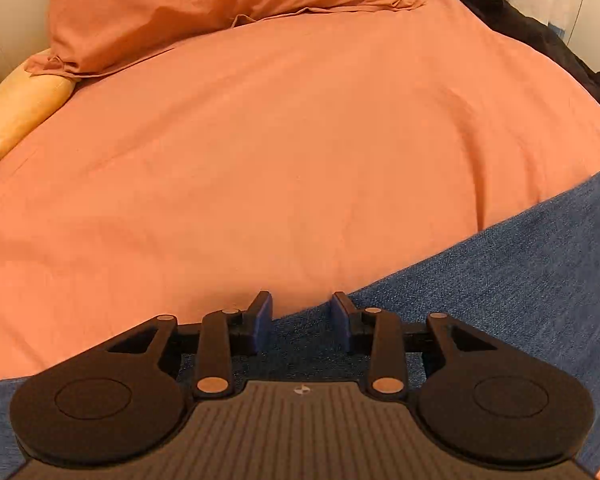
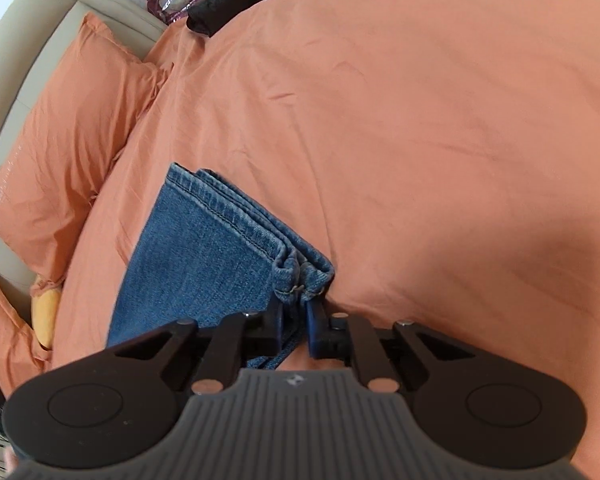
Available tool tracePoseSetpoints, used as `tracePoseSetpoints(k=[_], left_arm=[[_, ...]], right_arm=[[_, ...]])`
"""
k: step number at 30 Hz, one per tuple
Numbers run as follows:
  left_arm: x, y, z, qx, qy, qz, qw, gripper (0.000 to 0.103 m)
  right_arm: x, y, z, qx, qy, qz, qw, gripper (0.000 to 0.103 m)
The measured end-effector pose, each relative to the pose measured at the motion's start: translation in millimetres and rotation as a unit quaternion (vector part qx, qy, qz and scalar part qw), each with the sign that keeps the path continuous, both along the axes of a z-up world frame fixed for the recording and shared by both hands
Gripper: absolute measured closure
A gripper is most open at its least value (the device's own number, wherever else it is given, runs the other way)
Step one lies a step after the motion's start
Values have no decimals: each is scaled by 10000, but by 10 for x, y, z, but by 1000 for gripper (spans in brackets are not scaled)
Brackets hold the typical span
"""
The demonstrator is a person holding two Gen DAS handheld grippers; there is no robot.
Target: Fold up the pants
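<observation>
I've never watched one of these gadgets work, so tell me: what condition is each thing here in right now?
jeans: legs stacked, flat on the bed
right gripper: shut on the jeans' hem corner
left gripper: open above the denim edge, gripping nothing
duvet: spread, lightly wrinkled
pillow: propped at the headboard

R tongs clamped on jeans hem corner, orange duvet under

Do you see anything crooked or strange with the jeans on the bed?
Nothing stands out. The jeans lie flat on the orange cover, hems stacked evenly. The right tool grips the hem corner; the left tool is open over the denim.
</observation>
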State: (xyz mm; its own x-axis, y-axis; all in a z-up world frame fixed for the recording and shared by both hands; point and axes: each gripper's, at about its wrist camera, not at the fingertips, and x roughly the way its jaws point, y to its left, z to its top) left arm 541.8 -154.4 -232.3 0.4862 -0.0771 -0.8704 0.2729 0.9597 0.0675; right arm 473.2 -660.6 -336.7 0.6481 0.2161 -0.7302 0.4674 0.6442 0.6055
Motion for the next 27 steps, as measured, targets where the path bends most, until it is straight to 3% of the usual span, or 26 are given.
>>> tracePoseSetpoints(k=[3,6,11,15,18,20,23,27], left_arm=[[-172,-14,181,86,-86,-190,9997,69],[-501,-26,332,-111,111,-680,9976,74],[-1044,-71,314,-182,380,-1481,9881,80],[-1073,-106,96,-71,478,-1443,9884,81],[-972,-102,-76,-174,679,-1150,9909,81],[-971,-135,-114,-52,627,-1230,9904,81],[-1015,-156,-56,42,558,-1268,9904,82],[-1315,-84,144,-251,480,-1600,9856,84]], right_arm=[[25,4,11,-24,68,-3,10000,97],[26,3,17,-39,69,23,10000,97],[-47,-11,71,22,-257,1,9997,99],[-105,-18,217,-10,-457,82,9989,100],[-94,51,379,-244,-518,180,9982,100],[-72,118,512,-453,-584,289,9968,100],[-47,200,716,-725,-667,468,9940,100],[-36,261,942,-991,-667,674,9906,100]])
